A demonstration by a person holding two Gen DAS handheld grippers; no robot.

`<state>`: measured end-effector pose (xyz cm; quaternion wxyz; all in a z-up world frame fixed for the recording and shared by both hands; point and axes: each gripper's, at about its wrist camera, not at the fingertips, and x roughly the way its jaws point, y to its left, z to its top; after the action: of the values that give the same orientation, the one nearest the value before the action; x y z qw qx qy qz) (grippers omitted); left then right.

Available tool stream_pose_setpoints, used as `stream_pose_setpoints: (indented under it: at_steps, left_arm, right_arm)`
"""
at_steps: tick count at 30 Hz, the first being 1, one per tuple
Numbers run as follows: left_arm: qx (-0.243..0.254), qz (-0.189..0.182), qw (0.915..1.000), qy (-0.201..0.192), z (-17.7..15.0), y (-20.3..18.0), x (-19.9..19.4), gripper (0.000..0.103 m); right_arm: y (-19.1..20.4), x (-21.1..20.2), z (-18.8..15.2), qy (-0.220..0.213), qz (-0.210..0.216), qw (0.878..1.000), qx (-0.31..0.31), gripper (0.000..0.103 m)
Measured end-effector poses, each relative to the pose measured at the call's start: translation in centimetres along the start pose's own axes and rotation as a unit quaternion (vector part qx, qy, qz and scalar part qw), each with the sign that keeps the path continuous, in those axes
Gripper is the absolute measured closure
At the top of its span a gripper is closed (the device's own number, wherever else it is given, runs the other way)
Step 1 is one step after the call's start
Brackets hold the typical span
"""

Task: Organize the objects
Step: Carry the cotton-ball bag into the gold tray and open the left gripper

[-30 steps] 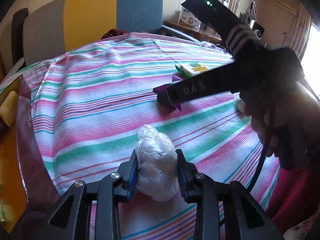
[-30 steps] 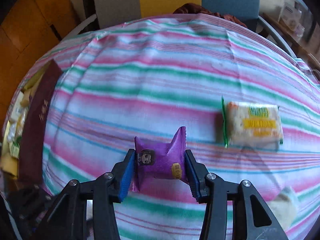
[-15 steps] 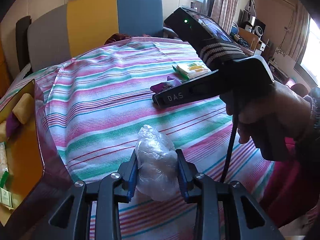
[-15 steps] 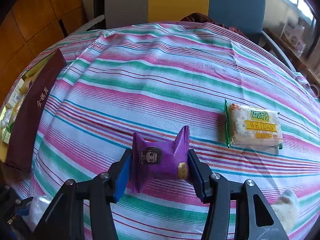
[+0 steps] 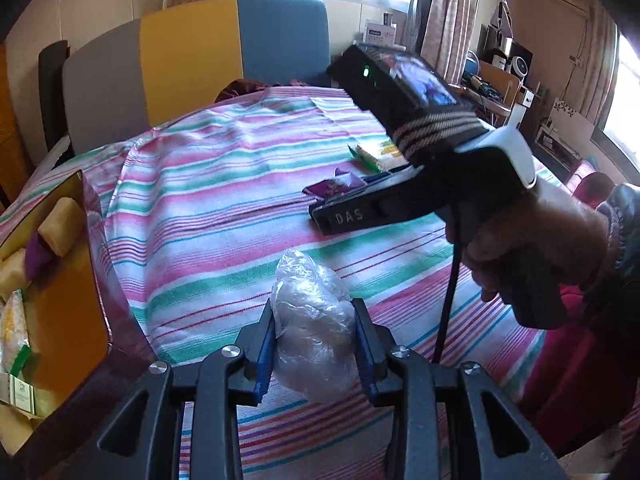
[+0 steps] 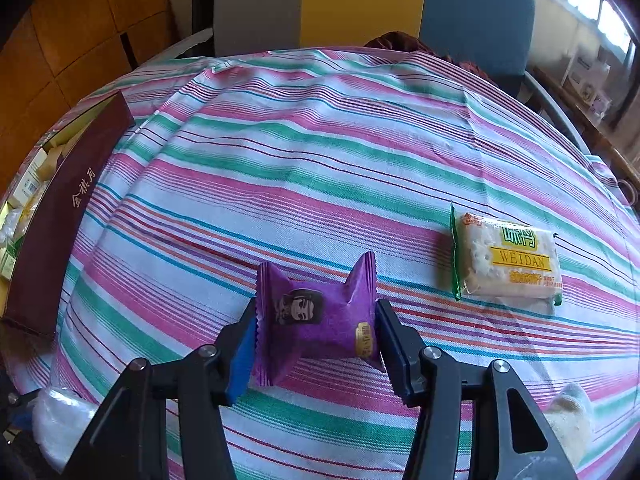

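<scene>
A clear bag (image 5: 314,324) is clamped between the pads of the left gripper (image 5: 315,346), held above the striped desk (image 5: 224,184), with the box (image 5: 60,280) to its left. A purple packet (image 6: 320,320) is gripped between the pads of the right gripper (image 6: 316,340), lifted just over the desk. A cracker pack (image 6: 508,260) is seen lying on the cloth to the packet's right, well apart from it.
</scene>
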<state>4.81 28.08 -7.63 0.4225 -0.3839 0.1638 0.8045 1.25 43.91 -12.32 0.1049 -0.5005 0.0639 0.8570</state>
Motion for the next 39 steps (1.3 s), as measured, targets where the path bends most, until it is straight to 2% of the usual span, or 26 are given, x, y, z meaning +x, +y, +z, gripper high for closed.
stream_pose_setpoints:
  at_steps: [15, 23, 26, 29, 32, 33, 36, 39]
  left_arm:
    - [-0.012, 0.003, 0.9995, -0.029, 0.4, 0.7, -2.6, 0.069]
    - [-0.04, -0.006, 0.9979, -0.05, 1.0, 2.4, -5.2, 0.069]
    - [-0.074, -0.009, 0.9948, -0.069, 1.5, 4.7, -7.3, 0.069]
    - [-0.133, -0.003, 0.9874, -0.086, 1.6, 8.6, -9.3, 0.069]
    - [-0.206, 0.023, 0.9741, -0.091, 0.6, 14.0, -10.8, 0.069]
    - [-0.222, 0.03, 0.9706, -0.088, 0.1, 15.4, -10.9, 0.069]
    - [-0.291, 0.053, 0.9531, -0.064, -1.9, 20.6, -10.6, 0.069]
    - [-0.34, 0.054, 0.938, -0.039, -3.0, 24.1, -9.6, 0.069]
  right_arm:
    - [0.0, 0.0, 0.0, -0.004, -0.002, 1.0, 0.001, 0.047]
    - [0.1, 0.0, -0.1, -0.006, -0.006, 1.0, -0.004, 0.047]
    - [0.3, 0.0, -0.1, -0.008, -0.008, 1.0, -0.005, 0.047]
    - [0.3, 0.0, -0.1, -0.008, -0.01, 1.0, -0.007, 0.047]
    - [0.4, 0.0, -0.1, -0.007, -0.013, 1.0, -0.009, 0.047]
    - [0.4, 0.0, -0.1, -0.006, -0.013, 1.0, -0.009, 0.047]
    - [0.4, 0.0, 0.0, -0.005, -0.015, 1.0, -0.01, 0.048]
    - [0.4, 0.0, 0.0, -0.004, -0.016, 1.0, -0.011, 0.048]
